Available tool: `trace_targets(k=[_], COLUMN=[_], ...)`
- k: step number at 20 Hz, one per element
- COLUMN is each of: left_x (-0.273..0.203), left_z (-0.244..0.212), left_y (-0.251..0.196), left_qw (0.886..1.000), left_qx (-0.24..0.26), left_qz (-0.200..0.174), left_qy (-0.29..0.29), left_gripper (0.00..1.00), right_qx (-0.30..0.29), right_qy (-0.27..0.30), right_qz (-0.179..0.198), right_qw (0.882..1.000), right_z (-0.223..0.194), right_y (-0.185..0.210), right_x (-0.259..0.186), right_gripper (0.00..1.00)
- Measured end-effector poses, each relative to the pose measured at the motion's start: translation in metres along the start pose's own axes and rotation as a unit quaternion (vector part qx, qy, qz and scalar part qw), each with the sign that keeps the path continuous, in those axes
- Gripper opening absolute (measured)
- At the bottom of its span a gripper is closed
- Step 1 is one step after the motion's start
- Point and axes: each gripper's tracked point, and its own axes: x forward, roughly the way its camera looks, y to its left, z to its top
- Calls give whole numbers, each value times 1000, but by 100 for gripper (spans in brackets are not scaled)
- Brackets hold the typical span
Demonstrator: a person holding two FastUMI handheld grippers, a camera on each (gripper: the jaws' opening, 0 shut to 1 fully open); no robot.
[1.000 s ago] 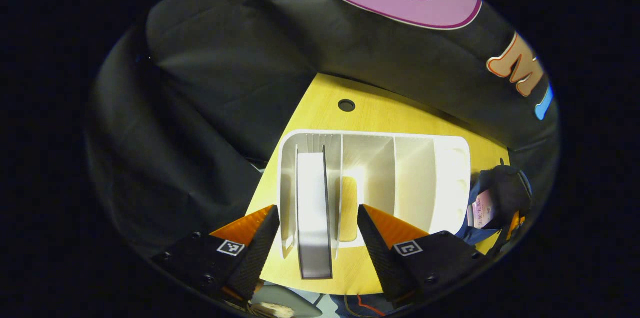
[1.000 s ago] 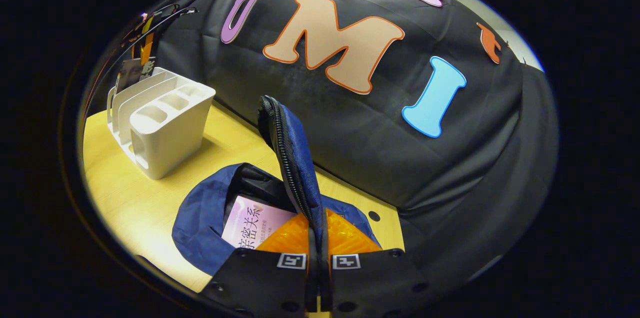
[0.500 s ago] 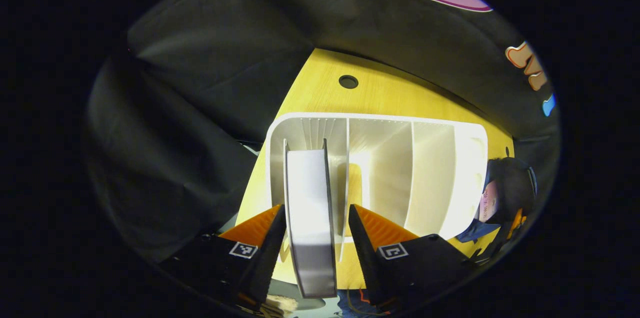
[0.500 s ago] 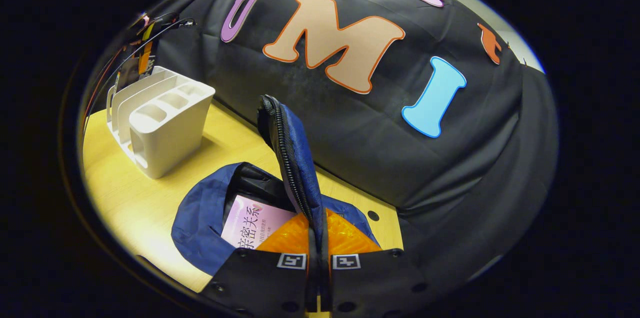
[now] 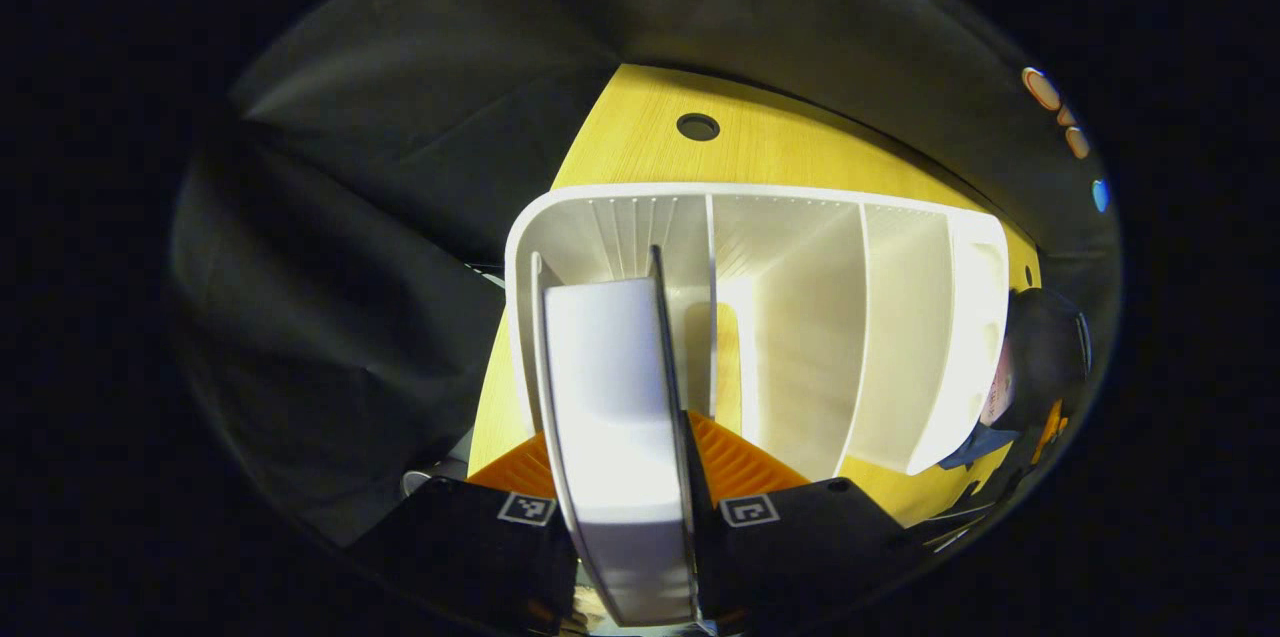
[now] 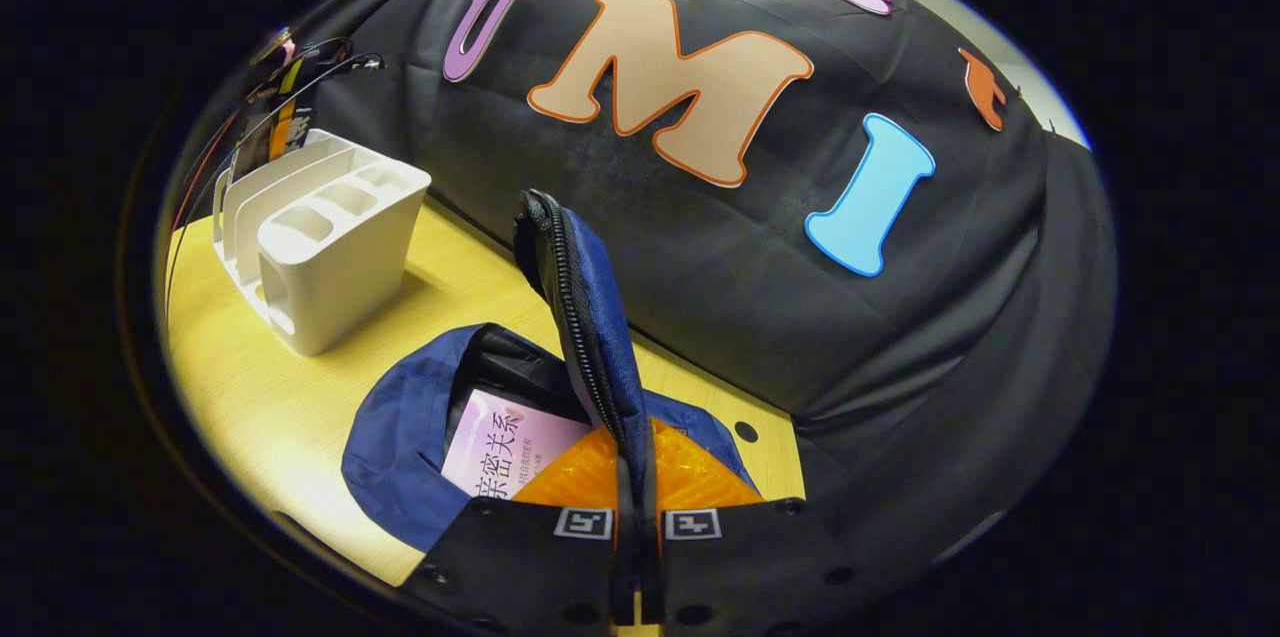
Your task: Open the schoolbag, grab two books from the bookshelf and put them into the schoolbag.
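In the left gripper view a book (image 5: 612, 417) stands page-edge up in the leftmost slot of the white bookshelf (image 5: 900, 317). My left gripper (image 5: 625, 487) is shut on it, one finger pressed to each cover. In the right gripper view my right gripper (image 6: 637, 517) is shut on the zippered flap (image 6: 590, 337) of the blue schoolbag (image 6: 395, 457) and holds it upright. The bag's mouth gapes, and a pink book (image 6: 505, 452) lies inside. The bookshelf (image 6: 330, 237) stands at the left, with the left gripper (image 6: 275, 117) and its cables behind it.
The yellow table (image 5: 780, 167) carries the shelf and the bag (image 5: 1040, 357), which stands just right of the shelf. A round cable hole (image 5: 697, 126) lies behind the shelf, another (image 6: 745, 432) beside the bag. Black cloth walls close in behind and at the left.
My left gripper has moved down onto the book in the shelf and its fingers have closed from a wide gap onto the covers. The right gripper has kept still, holding the flap.
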Motion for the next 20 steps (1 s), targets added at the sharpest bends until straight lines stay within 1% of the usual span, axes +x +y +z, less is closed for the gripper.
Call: trace_targets(k=[1, 2, 4, 8, 12, 16, 17, 20], left_x=[-3, -4, -5, -10, -39, -77, -87, -120], left_z=[1, 0, -1, -1, -2, -4, -5, -3], left_y=[1, 0, 1, 4, -5, -23, -25, -25], left_qw=[1000, 1000, 1000, 1000, 1000, 999, 999, 997], left_qx=[0, -3, -9, -4, -5, -15, -13, 17], left_qz=[2, 2, 8, 14, 18, 3, 7, 28], left_qy=[1, 1, 5, -8, -15, -34, -38, -64], left_gripper=[41, 41, 38, 38, 37, 38, 38, 37], right_qx=[0, 0, -1, -3, -4, -3, -3, -4], right_qy=[0, 0, 1, 0, -2, -4, -3, -4], right_qz=[0, -1, -1, -1, -2, -1, -1, 0], right_qw=[1000, 1000, 1000, 1000, 1000, 1000, 1000, 1000], right_z=[0, 0, 0, 1, 2, 0, 0, 1], right_y=[-1, -1, 1, 1, 0, 0, 0, -1], right_x=[-1, 0, 0, 0, -1, -2, -2, -2], right_gripper=[5, 5, 5, 5, 5, 5, 5, 5])
